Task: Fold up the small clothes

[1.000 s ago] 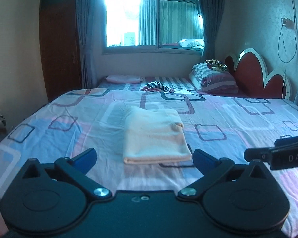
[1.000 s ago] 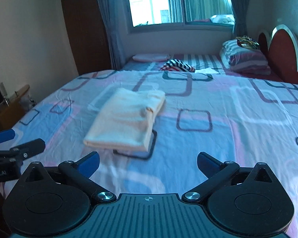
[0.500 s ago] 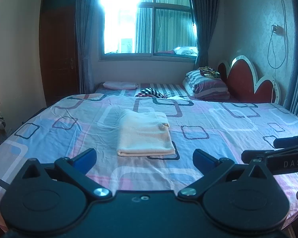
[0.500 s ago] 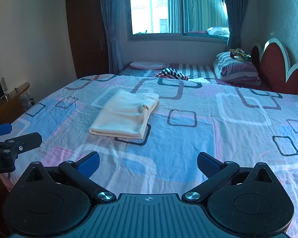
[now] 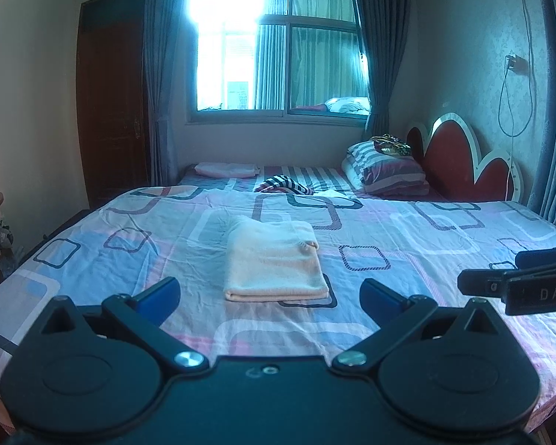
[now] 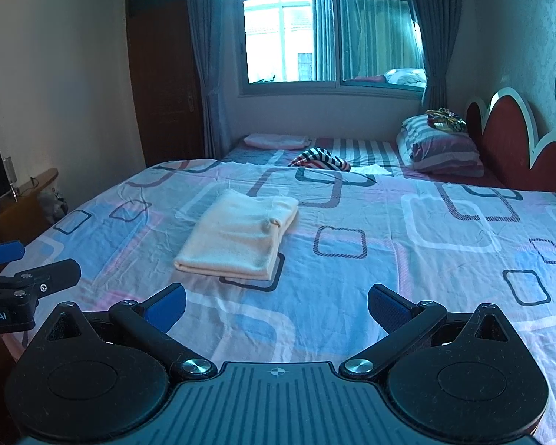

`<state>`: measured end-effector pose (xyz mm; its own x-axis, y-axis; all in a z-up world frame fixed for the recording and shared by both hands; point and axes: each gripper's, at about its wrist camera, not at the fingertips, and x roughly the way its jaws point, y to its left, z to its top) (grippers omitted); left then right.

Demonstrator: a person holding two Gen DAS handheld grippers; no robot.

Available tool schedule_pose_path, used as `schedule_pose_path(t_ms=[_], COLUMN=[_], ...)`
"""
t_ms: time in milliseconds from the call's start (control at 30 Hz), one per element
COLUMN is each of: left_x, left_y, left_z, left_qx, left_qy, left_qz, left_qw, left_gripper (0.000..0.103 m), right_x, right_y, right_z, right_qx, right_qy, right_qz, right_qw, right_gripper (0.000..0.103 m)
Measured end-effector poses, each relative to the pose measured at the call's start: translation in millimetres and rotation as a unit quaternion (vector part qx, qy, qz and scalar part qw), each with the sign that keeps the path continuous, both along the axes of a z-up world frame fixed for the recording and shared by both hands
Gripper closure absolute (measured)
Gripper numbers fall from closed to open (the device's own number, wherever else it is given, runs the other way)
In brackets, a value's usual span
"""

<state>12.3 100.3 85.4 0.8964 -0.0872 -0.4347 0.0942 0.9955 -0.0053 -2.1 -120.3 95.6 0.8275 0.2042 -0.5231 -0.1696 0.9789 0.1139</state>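
A cream garment (image 5: 274, 259) lies folded into a neat rectangle on the patterned bedsheet (image 5: 407, 244); the right wrist view shows the same folded garment (image 6: 239, 239) left of centre. My left gripper (image 5: 270, 296) hovers open over the bed's near edge, short of the garment, with nothing between its blue pads. My right gripper (image 6: 277, 306) is also open and empty, further right and equally back from the cloth. Each gripper shows at the edge of the other's view: the right gripper (image 5: 519, 278), the left gripper (image 6: 15, 270).
A striped cloth (image 5: 283, 187) and a pink folded item (image 5: 226, 169) lie at the far end of the bed. Pillows (image 5: 385, 168) sit by the red headboard (image 5: 459, 155). A dark door (image 5: 111, 104) and a wooden stand (image 6: 26, 200) are on the left.
Both grippers have pulled back and up from the folded garment, which now looks smaller and farther away. The garment itself has not moved.
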Motion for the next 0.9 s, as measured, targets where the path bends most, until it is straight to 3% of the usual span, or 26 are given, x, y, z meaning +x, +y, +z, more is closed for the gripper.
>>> schedule_pose_path(t_ms=[900], left_x=[-2.8], left_y=[-0.5], left_z=[4.1], left_qx=[0.001], left_qy=[-0.005], left_qz=[0.0], left_qw=[1.0], left_gripper=[0.001], right_x=[-0.9], right_y=[-1.0], right_z=[3.4], right_qx=[-0.009], right_qy=[-0.002], right_qz=[-0.002], right_qw=[1.0], right_gripper=[0.0])
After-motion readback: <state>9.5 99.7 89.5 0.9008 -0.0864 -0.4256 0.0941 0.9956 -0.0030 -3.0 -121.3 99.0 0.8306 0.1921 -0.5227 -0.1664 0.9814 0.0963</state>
